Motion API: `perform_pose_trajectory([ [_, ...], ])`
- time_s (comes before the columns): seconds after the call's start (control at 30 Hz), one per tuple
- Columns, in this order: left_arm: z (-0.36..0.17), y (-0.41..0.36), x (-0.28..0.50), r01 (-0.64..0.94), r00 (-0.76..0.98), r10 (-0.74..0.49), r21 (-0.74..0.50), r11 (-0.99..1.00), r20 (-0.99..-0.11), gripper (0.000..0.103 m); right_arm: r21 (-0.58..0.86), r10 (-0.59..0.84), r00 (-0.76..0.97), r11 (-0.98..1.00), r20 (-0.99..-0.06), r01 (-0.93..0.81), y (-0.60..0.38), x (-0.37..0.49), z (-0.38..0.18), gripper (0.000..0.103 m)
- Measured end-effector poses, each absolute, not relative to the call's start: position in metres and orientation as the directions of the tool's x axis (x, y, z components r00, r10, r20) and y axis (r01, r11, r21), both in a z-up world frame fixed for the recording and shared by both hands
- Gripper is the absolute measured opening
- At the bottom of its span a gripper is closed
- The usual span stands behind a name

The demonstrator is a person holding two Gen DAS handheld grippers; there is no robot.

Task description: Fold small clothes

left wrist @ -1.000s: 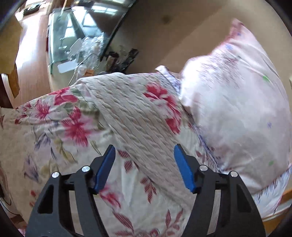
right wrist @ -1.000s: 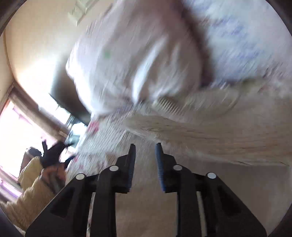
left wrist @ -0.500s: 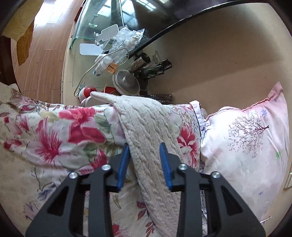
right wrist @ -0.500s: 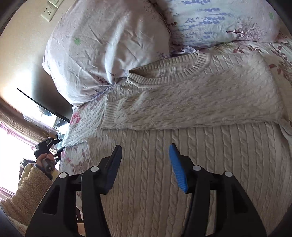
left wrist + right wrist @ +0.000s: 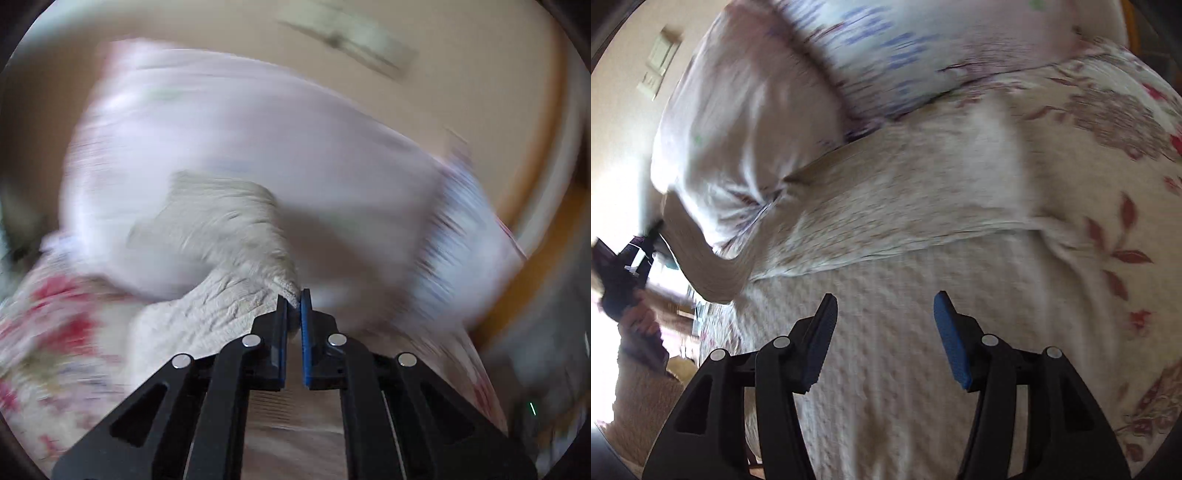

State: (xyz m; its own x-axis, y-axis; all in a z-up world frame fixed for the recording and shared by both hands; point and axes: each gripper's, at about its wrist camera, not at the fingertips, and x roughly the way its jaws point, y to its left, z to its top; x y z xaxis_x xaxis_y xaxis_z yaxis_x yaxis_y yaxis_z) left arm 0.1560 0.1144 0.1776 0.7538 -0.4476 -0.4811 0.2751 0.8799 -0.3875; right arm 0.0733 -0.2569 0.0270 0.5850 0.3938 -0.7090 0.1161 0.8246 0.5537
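Note:
A cream cable-knit sweater [image 5: 905,332] lies on a floral bedspread [image 5: 1126,147]. One sleeve lies folded across its body. My left gripper [image 5: 293,295] is shut on the other sleeve [image 5: 229,266] and holds it lifted, blurred by motion, in front of a pink pillow [image 5: 258,147]. In the right wrist view that sleeve [image 5: 701,258] rises at the left, with the left gripper [image 5: 620,277] and the hand holding it. My right gripper [image 5: 882,306] is open and empty above the sweater's body.
Two pillows, one pink [image 5: 738,129] and one with blue print [image 5: 905,44], lie against the beige wall at the head of the bed. A wall socket [image 5: 659,66] is above them. A wooden bed edge [image 5: 535,258] shows at the right.
My left gripper has shut on the sleeve and swung it up toward the pillow. My right gripper stays open and has shifted a little over the sweater's body.

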Motion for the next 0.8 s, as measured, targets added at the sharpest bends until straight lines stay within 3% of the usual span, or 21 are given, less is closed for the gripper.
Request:
perform_pose_trajectory([
  [0.03, 0.176, 0.072, 0.154, 0.354, 0.701, -0.495, -0.352, 0.867, -0.513, 0.014, 0.555, 0.389, 0.587, 0.822, -0.710, 0.128, -0.264, 0.071, 0.025, 0.056],
  [0.07, 0.172, 0.033, 0.151, 0.418, 0.650, -0.518, -0.307, 0.855, -0.556, 0.025, 0.555, 0.381, 0.587, 0.819, -0.714, 0.145, -0.274, 0.067, 0.021, 0.056],
  [0.17, 0.135, -0.067, 0.132, 0.564, 0.522, -0.466, -0.120, 0.817, -0.715, 0.028, 0.545, 0.356, 0.579, 0.816, -0.734, 0.190, -0.297, 0.057, 0.013, 0.056],
  [0.23, 0.120, -0.059, 0.121, 0.540, 0.518, -0.431, -0.108, 0.835, -0.739, 0.029, 0.546, 0.341, 0.589, 0.812, -0.733, 0.209, -0.316, 0.041, 0.012, 0.056],
  [0.3, 0.112, -0.023, 0.113, 0.454, 0.544, -0.382, -0.121, 0.883, -0.747, 0.045, 0.548, 0.332, 0.590, 0.805, -0.736, 0.229, -0.333, 0.024, 0.010, 0.056],
  [0.37, 0.104, 0.028, 0.102, 0.311, 0.564, -0.315, -0.157, 0.937, -0.763, 0.050, 0.557, 0.336, 0.576, 0.789, -0.745, 0.260, -0.350, 0.007, 0.001, 0.056],
  [0.57, 0.064, 0.138, 0.044, -0.002, 0.490, -0.155, -0.178, 0.984, -0.858, 0.051, 0.675, 0.497, 0.499, 0.681, -0.710, 0.282, -0.368, -0.032, -0.030, 0.055],
  [0.73, 0.033, 0.158, -0.002, -0.090, 0.418, -0.264, -0.329, 0.940, -0.869, 0.047, 0.776, 0.689, 0.360, 0.582, -0.629, 0.241, -0.351, -0.052, -0.049, 0.034],
  [0.77, 0.030, 0.158, -0.014, -0.095, 0.420, -0.289, -0.358, 0.929, -0.860, 0.042, 0.786, 0.716, 0.325, 0.573, -0.618, 0.232, -0.345, -0.056, -0.052, 0.026],
  [0.8, 0.029, 0.155, -0.022, -0.088, 0.420, -0.317, -0.386, 0.918, -0.850, 0.031, 0.792, 0.732, 0.302, 0.567, -0.610, 0.226, -0.342, -0.059, -0.055, 0.021],
])
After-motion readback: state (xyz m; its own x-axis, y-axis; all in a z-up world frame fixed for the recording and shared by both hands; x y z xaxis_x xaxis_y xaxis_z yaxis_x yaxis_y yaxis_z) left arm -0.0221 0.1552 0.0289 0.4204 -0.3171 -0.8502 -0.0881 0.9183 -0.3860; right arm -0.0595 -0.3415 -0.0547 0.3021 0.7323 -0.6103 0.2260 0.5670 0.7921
